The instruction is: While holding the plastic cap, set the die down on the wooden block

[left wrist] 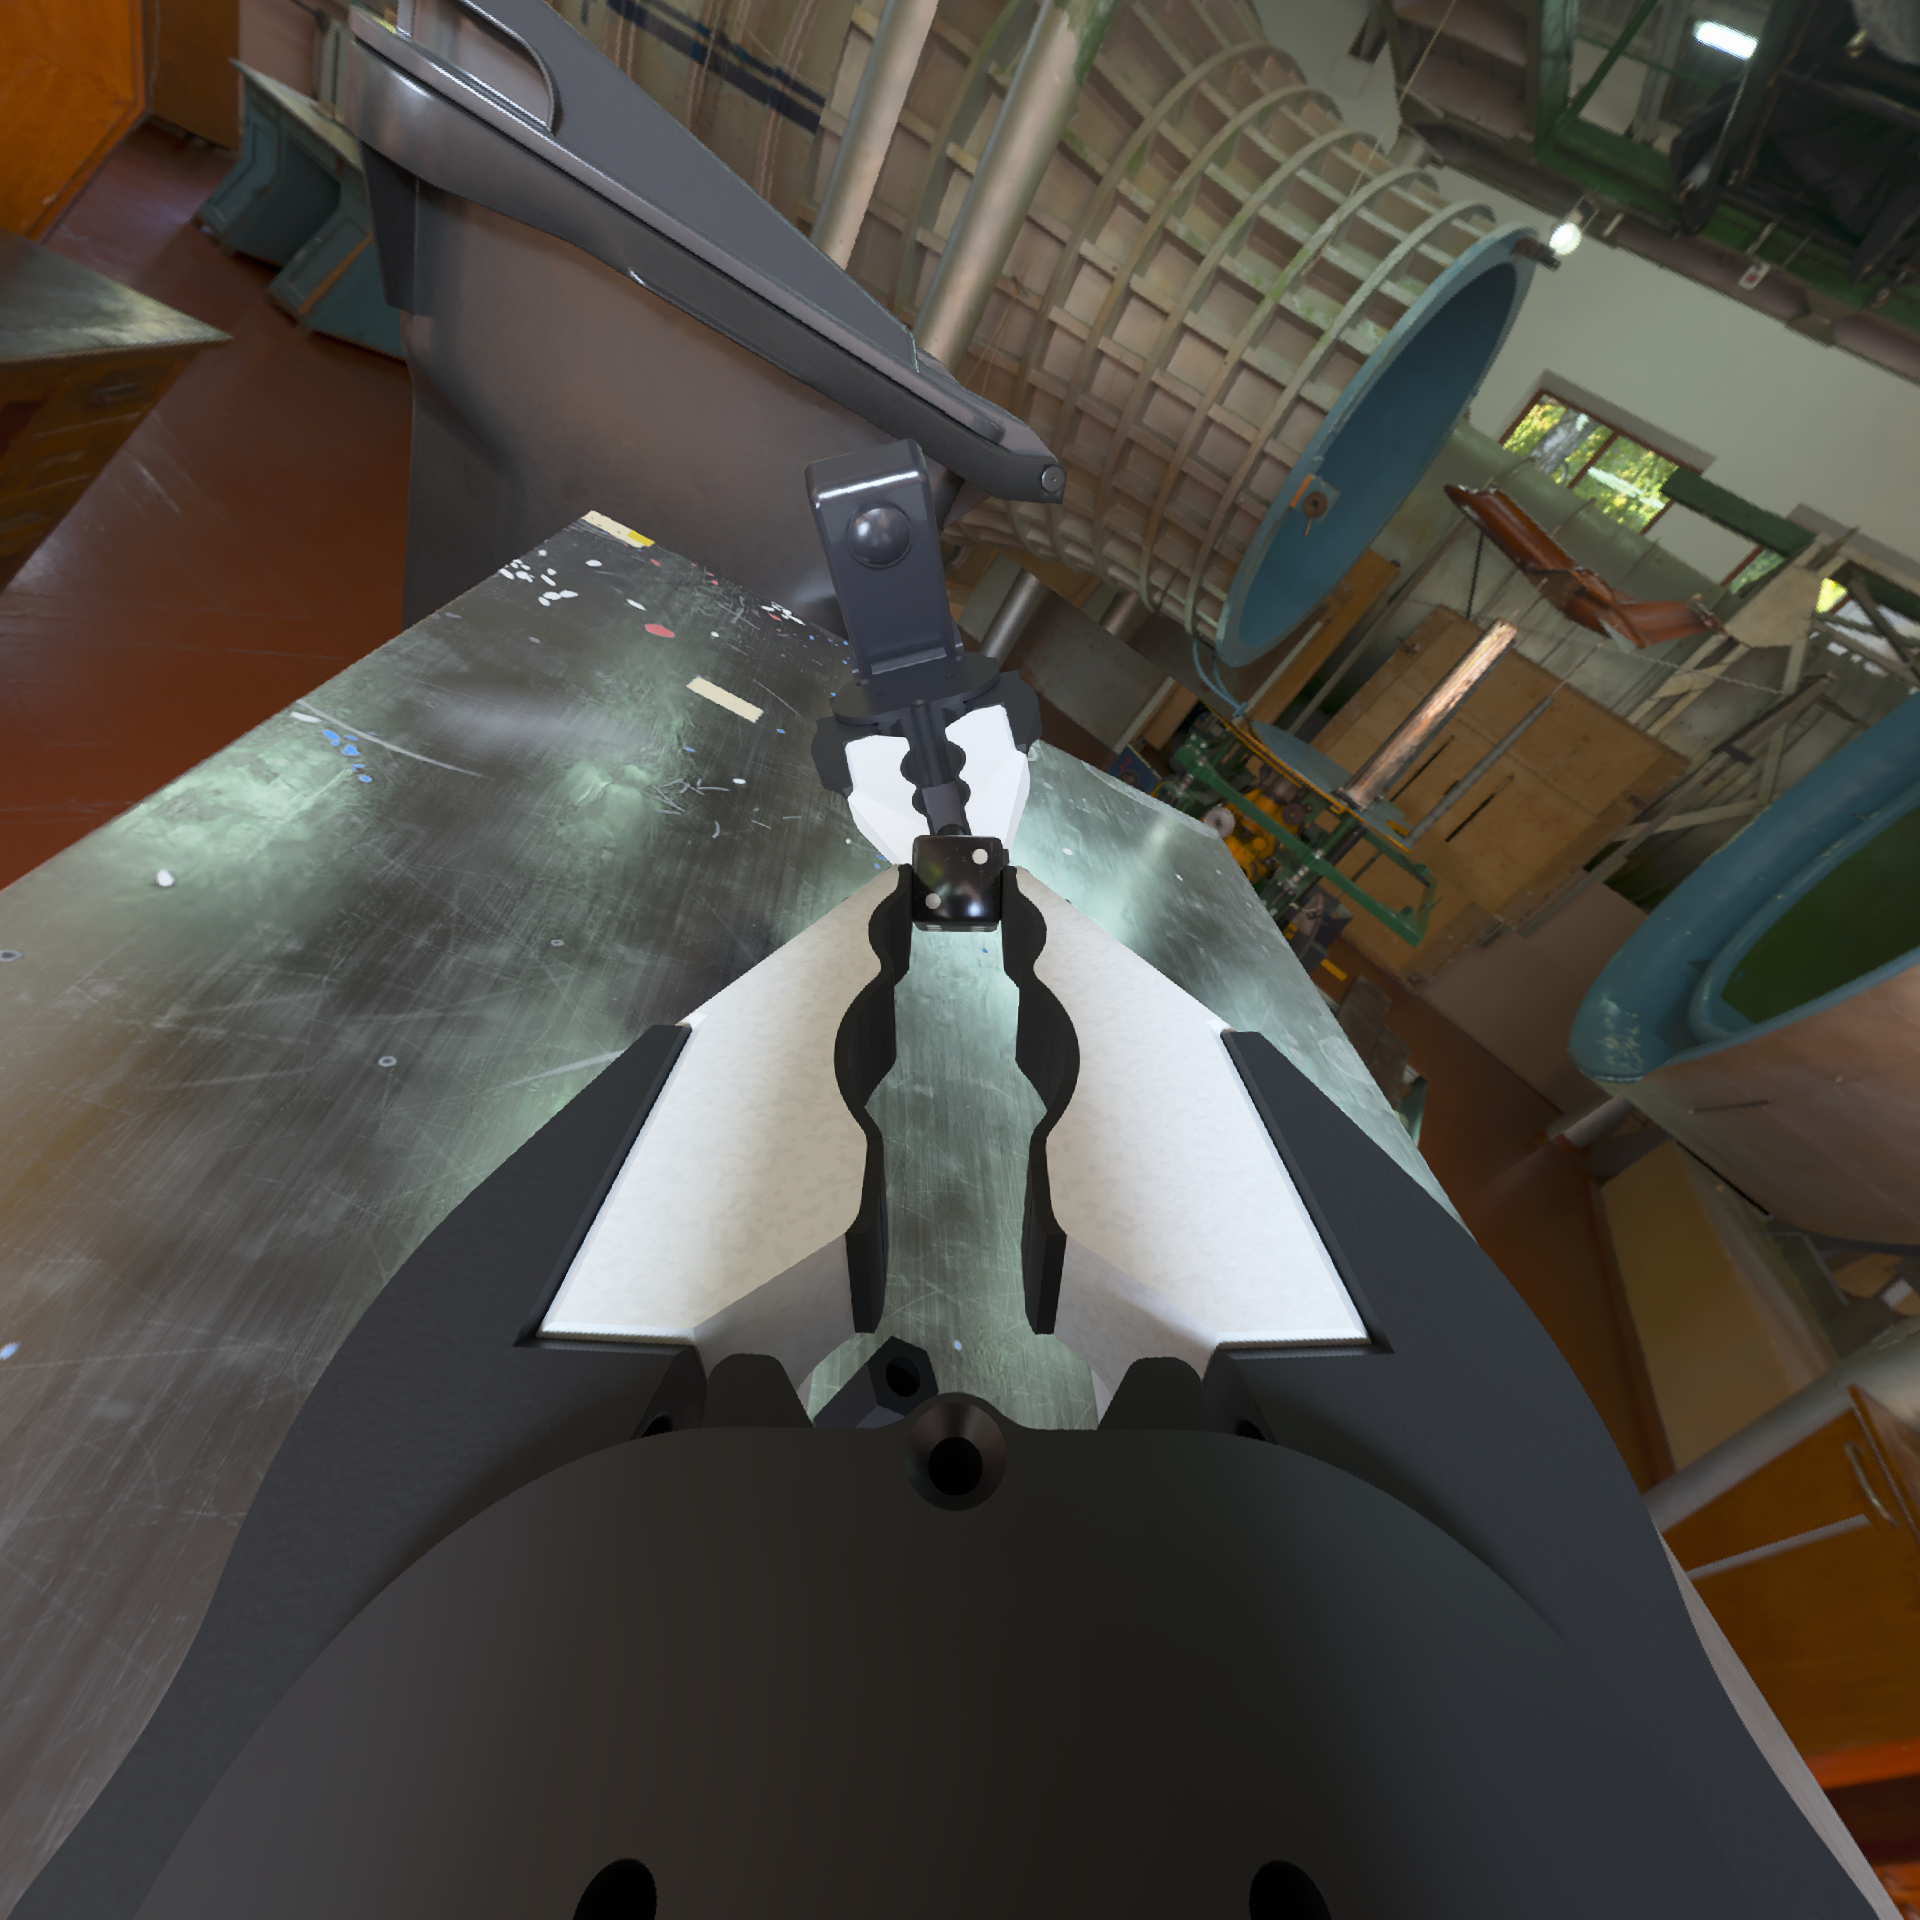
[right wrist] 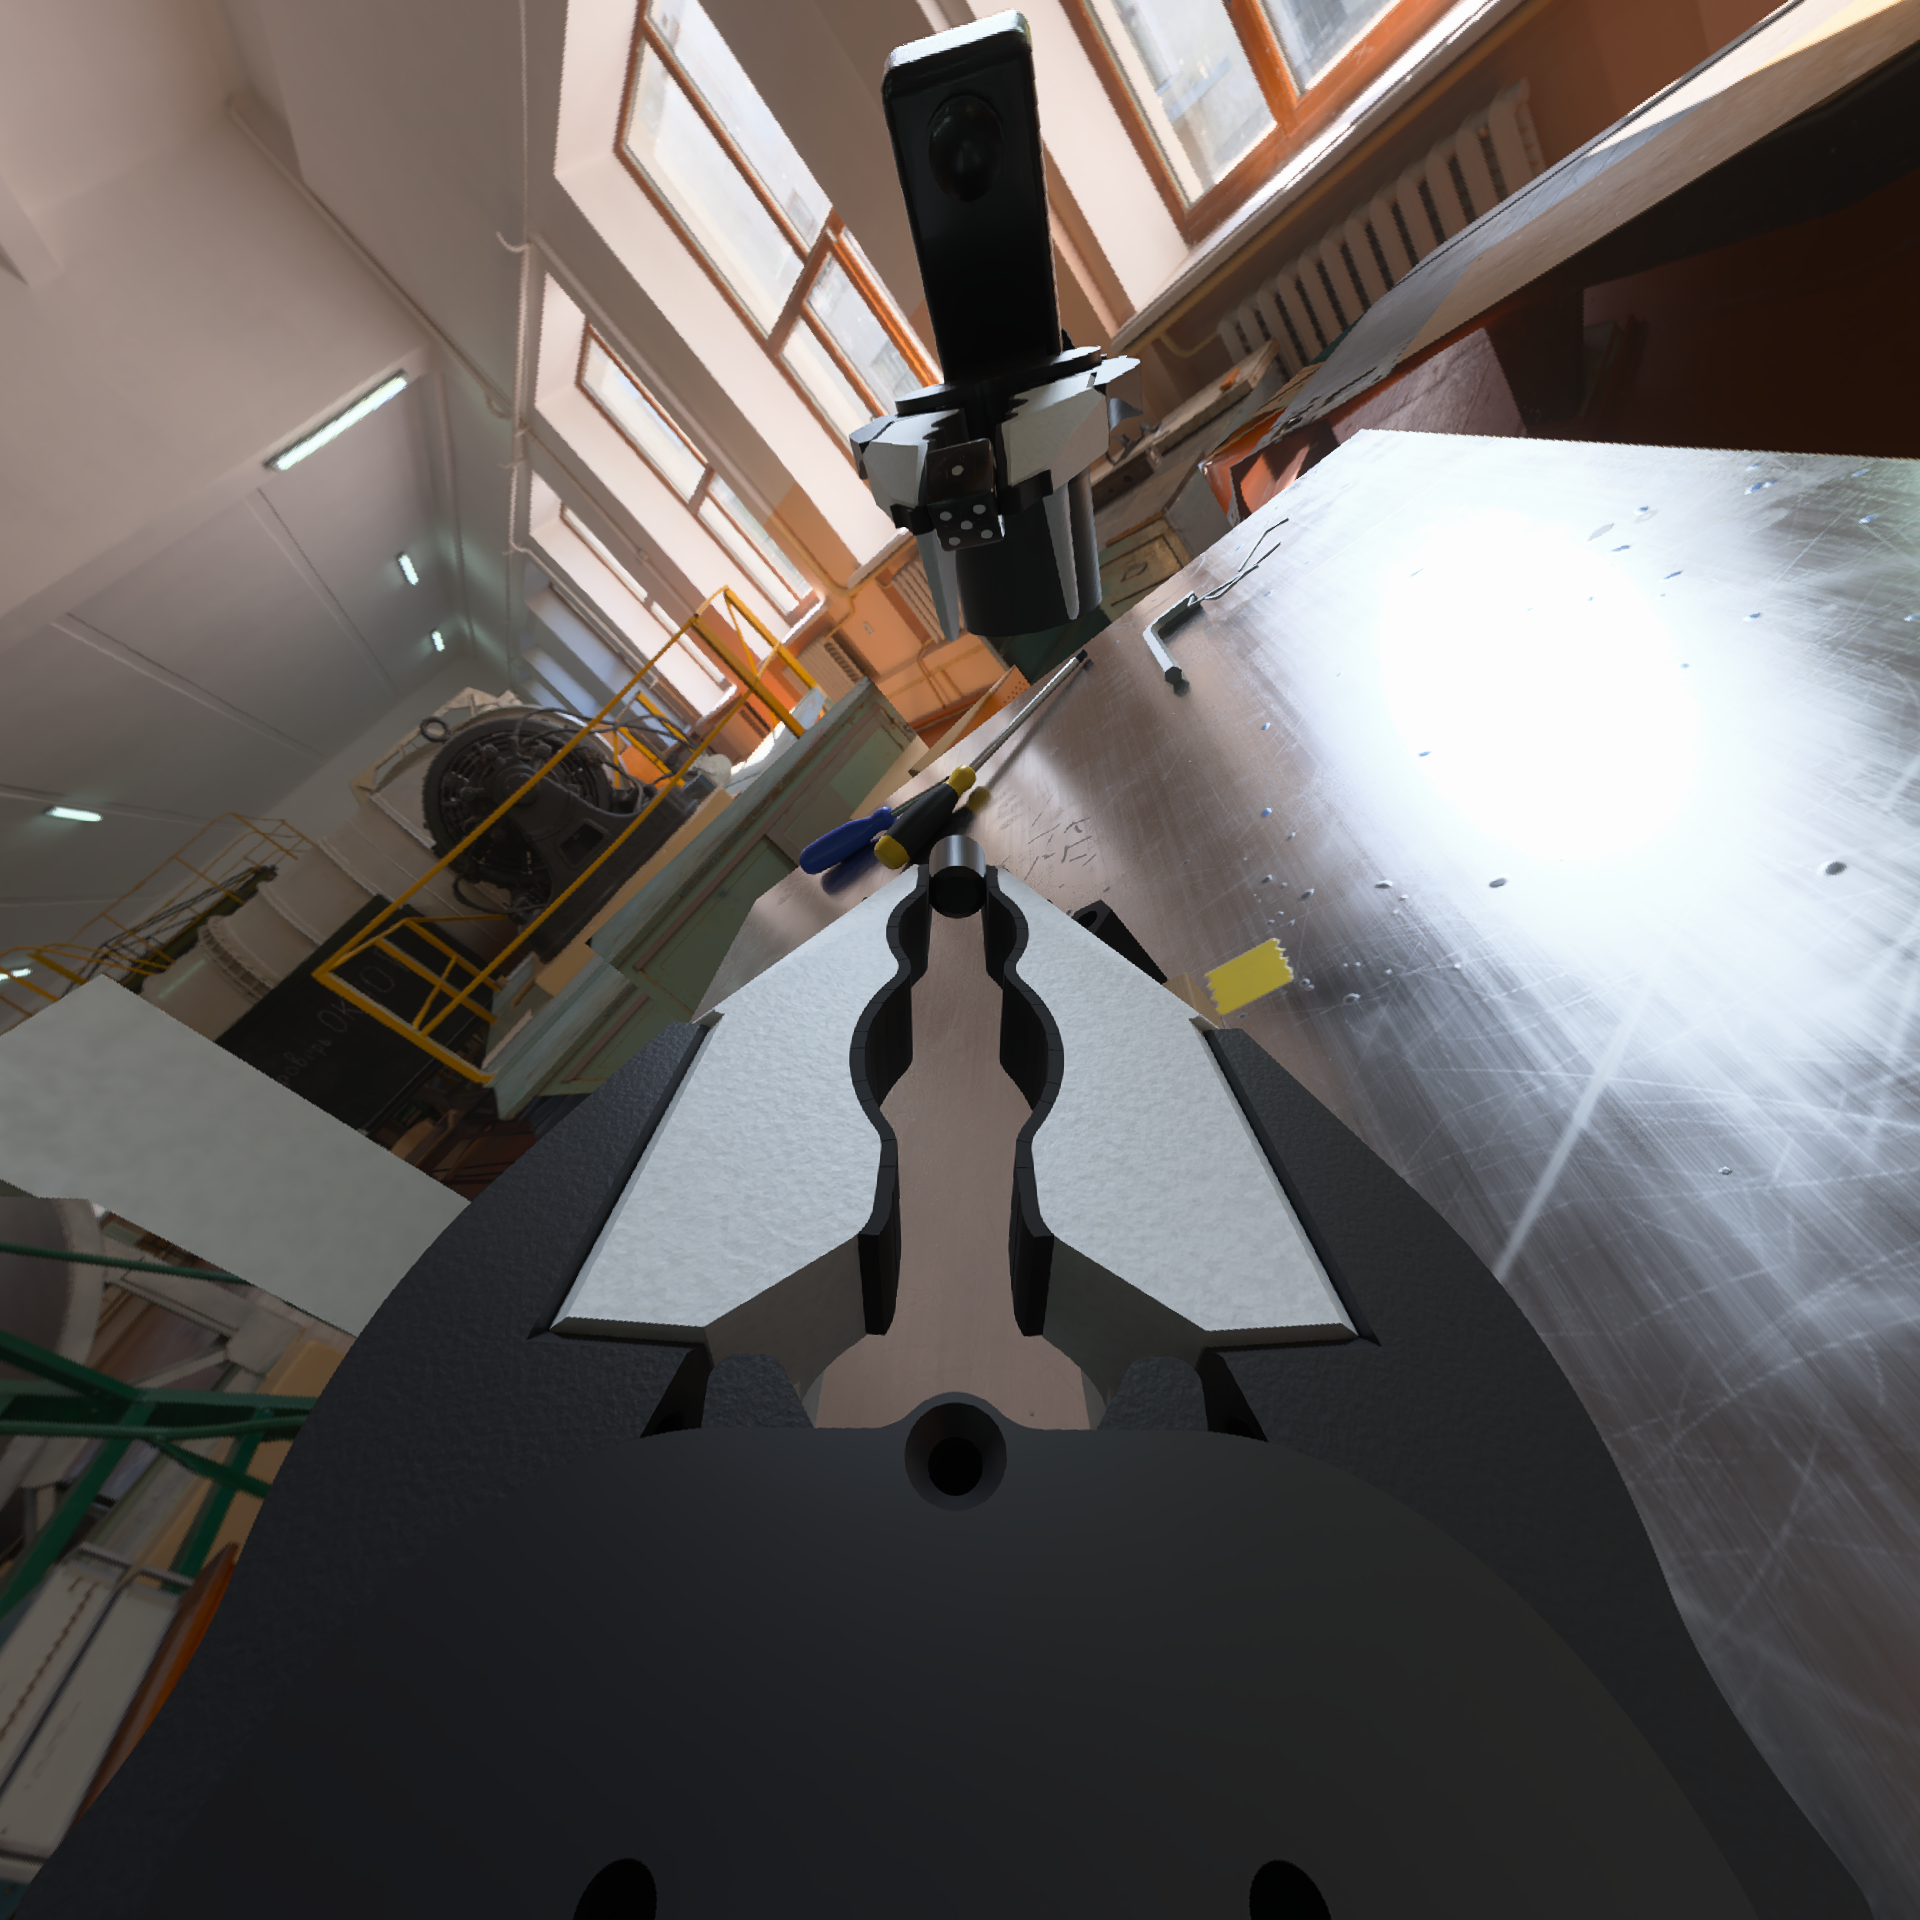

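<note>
Centre frame, a blue-handled screwdriver lies beside a black-and-yellow one, an Allen key upper right, on the scratched metal table.

an industrial workshop: a scratched, paint-flecked metal workbench under the claw, screwdrivers and an allen key ahead of it, a big wooden formwork drum and yellow railings beyond.

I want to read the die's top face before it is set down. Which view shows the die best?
The left wrist view: the die sits close, pinched at the left gripper fingertips, though dark and glossy. The right wrist view shows it farther off and smaller, but its white pips stand out more clearly there.
</note>
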`<state>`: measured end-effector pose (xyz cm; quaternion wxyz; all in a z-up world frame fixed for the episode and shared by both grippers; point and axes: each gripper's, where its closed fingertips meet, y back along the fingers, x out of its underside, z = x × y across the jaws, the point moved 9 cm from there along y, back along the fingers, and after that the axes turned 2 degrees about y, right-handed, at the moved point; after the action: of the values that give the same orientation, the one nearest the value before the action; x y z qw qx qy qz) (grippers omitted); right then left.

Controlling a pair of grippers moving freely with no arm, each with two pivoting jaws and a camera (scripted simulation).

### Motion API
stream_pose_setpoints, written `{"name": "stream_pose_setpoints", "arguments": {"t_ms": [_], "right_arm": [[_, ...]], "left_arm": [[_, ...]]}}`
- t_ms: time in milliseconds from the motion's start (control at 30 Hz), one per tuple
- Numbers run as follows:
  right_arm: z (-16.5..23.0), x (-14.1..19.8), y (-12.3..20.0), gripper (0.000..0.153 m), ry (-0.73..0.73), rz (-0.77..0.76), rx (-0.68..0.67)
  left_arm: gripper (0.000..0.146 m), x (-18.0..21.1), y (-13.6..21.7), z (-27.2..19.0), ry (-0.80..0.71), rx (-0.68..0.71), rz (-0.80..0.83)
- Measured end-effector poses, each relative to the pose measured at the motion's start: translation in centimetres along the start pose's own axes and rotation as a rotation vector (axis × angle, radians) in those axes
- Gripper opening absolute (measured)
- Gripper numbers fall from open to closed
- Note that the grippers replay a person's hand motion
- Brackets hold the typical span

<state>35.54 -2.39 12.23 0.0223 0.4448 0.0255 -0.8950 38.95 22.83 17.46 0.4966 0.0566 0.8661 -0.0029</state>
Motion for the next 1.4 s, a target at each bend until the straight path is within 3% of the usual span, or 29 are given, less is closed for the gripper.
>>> {"name": "stream_pose_setpoints", "arguments": {"t_ms": [633, 933, 1400], "right_arm": [[-0.2, -0.1, 0.4, 0.009, -0.003, -0.016, 0.0], [-0.4, -0.1, 0.6, 0.009, -0.008, -0.018, -0.002], [-0.3, -0.2, 0.8, 0.009, 0.011, -0.025, -0.008]], "left_arm": [[0.016, 0.4, -0.8, 1.0, 0.056, -0.057, 0.075], [0.016, -0.4, -0.7, 0.2, 0.005, 0.042, -0.002], [0.016, -0.2, -1.0, 0.5, 0.011, 0.049, 0.01]]}}
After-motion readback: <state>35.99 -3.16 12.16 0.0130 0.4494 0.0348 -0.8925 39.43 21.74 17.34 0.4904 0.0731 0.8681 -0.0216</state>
